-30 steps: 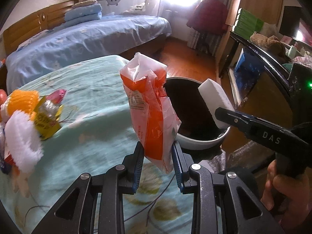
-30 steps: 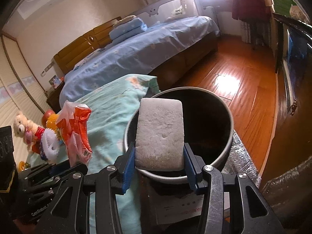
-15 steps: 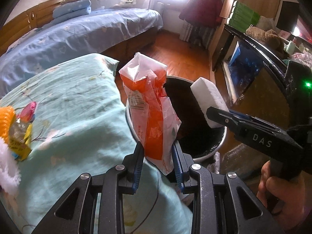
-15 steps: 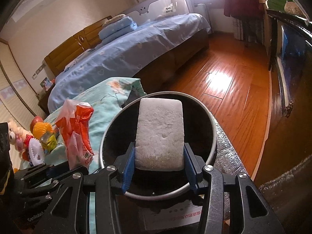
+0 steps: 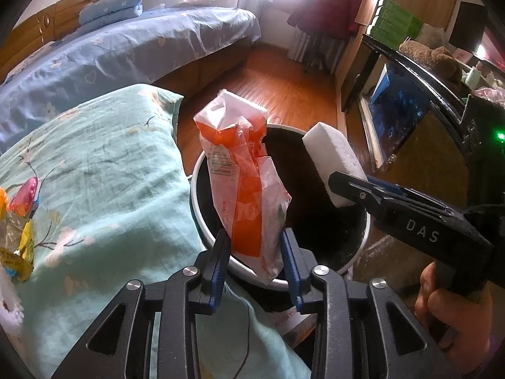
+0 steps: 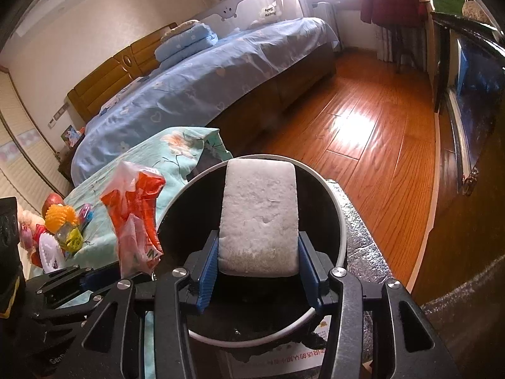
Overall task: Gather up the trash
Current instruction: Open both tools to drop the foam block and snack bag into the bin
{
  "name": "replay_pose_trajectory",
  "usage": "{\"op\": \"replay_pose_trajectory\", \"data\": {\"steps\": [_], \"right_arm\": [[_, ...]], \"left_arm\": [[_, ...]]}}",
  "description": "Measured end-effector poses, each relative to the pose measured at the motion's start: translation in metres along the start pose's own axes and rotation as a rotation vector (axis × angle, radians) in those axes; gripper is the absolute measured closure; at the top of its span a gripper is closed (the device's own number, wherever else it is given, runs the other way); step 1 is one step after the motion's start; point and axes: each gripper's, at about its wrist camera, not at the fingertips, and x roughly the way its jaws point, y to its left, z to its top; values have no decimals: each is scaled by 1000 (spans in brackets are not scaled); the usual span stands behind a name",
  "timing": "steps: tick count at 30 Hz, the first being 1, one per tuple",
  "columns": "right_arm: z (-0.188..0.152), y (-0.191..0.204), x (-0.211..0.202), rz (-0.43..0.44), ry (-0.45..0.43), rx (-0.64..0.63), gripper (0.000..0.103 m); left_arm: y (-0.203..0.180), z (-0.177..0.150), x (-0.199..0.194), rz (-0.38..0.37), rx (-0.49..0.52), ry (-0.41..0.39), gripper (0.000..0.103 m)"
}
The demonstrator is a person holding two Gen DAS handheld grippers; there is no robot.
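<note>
My left gripper (image 5: 254,246) is shut on an orange and clear plastic wrapper (image 5: 244,186) and holds it upright over the near rim of a round trash bin (image 5: 202,230) with a dark inside. My right gripper (image 6: 258,252) is shut on a white foam block (image 6: 260,218) and holds it above the bin's opening (image 6: 339,230). In the left wrist view the right gripper (image 5: 344,189) and the block (image 5: 331,161) come in from the right over the bin. In the right wrist view the wrapper (image 6: 135,218) is at the bin's left edge.
A table with a teal flowered cloth (image 5: 94,173) lies left of the bin, with candy wrappers and toys (image 6: 63,227) at its far left. A bed with blue covers (image 6: 205,85) stands behind. Wooden floor (image 6: 363,132) and a dark cabinet (image 5: 410,101) are to the right.
Both grippers have moved forward and to the right, off the table and over the bin. The wrapper and the foam block are still held.
</note>
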Motion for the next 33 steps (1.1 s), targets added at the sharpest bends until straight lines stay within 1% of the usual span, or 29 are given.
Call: {"op": "replay_pose_trajectory", "data": {"steps": [2,4,5,6,8,9,10,13,16,19,27,29,33], "right_arm": [[1,0,1,-5,-1,2,53],[2,-2,2,-5,3,7,52],[2,-2,2,-2,4,11,52],[2,-3,2,-1,6,13,50],[1,-2,1,12,8,16,42],[1,-2,1,16,5,16,32],[-1,-1,0,19,-3,16,27],[-5,5,-5,31,-17,13,27],[-11,16,-11,56,-26,15,27],[-20,32,-15,86,-29,3,25],[-43,85,-12,171,6,-56,24],[-50,98,-10,186,14,-70,24],[-61,123,-8,222,35,-99,24]], "left_arm": [[0,-1,0,-2,6,-4,69],[-1,-3,-1,-1,10,-8,61],[0,-5,-3,4,10,-14,53],[0,-7,-5,7,8,-21,47],[3,-13,-13,6,-3,-30,42],[4,-17,-16,9,-9,-32,41],[6,-21,-20,14,-16,-36,40],[15,-36,-37,29,-49,-67,38],[28,-58,-57,53,-100,-106,34],[40,-80,-73,98,-133,-126,34],[73,-130,-119,202,-226,-159,34],[78,-145,-135,215,-253,-166,34],[87,-162,-157,247,-290,-184,34]]}}
